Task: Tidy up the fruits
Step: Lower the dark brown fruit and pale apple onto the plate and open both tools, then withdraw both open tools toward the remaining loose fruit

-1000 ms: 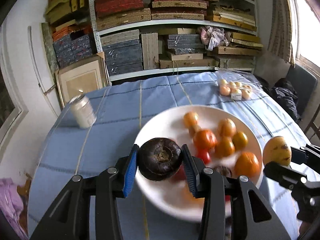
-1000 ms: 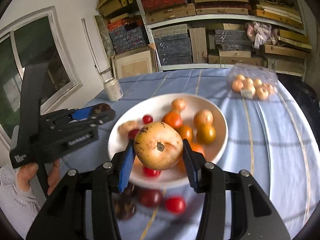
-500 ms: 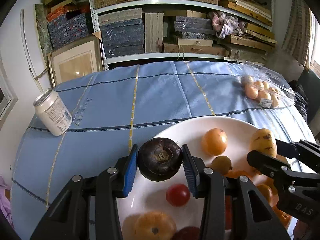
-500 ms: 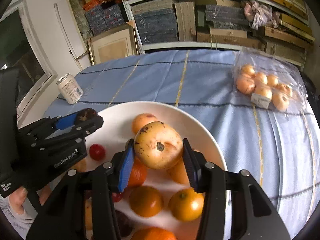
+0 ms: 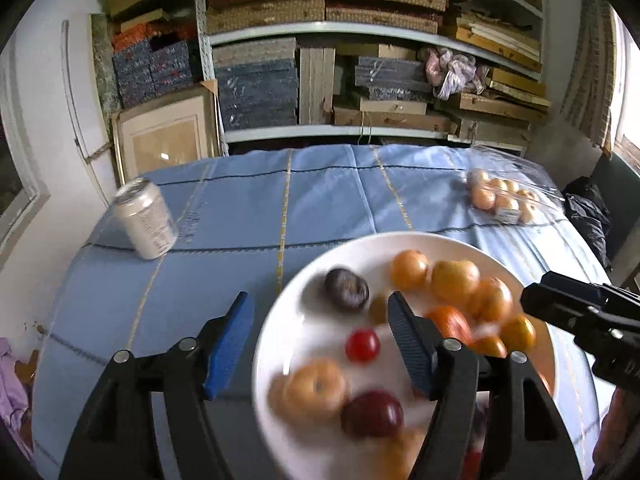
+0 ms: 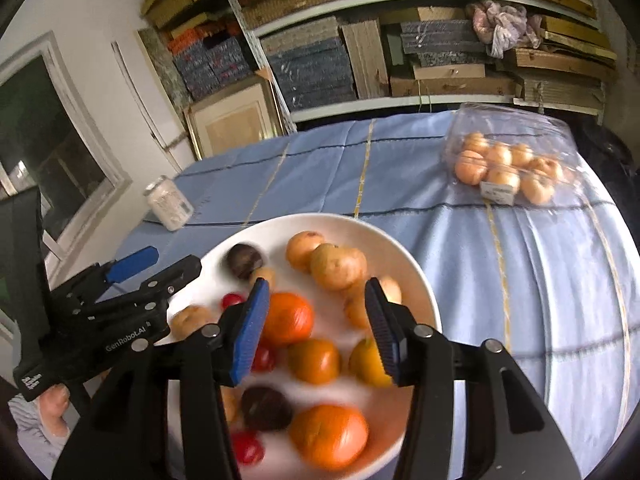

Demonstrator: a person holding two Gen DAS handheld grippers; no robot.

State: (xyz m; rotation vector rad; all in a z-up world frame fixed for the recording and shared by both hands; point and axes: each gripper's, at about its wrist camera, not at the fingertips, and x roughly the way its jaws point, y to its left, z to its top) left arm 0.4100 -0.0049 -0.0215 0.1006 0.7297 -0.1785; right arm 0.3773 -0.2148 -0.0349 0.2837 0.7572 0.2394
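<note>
Releasing fruit onto the plate: both grippers opening

Left to right across the table. A drink can (image 5: 146, 224) is seen lying tilted on the blue tablecloth (image 5: 320, 192), well apart from everything else.

The left gripper (image 5: 320, 340) is held over the near left edge of the white plate (image 5: 460, 244). Its jaws are opening and nothing is pressed between the blue pads. A dark round fruit (image 5: 346, 289) is seen just beyond the pads, on the plate's left side; motion blur makes it hard to tell whether it is at rest or rolling.

The plate is already crowded: oranges, small red fruits and a second dark fruit are packed toward its middle and right.

The right gripper (image 6: 316, 320) is held above the plate's middle, jaws opening, nothing clamped. A yellowish russet fruit (image 6: 338, 266) is seen just ahead of the pads, against a neighbouring fruit at the plate's far side.

Further right, a clear bag of small pale fruits (image 6: 508, 172) lies on the cloth, untouched.

Risks noted:
- The dark fruit could roll off the near rim, which is low there.
- The russet fruit, resting on others, could slide and knock small fruits loose.
- Either gripper, if withdrawn low, could catch the rim and tip the plate.
</note>
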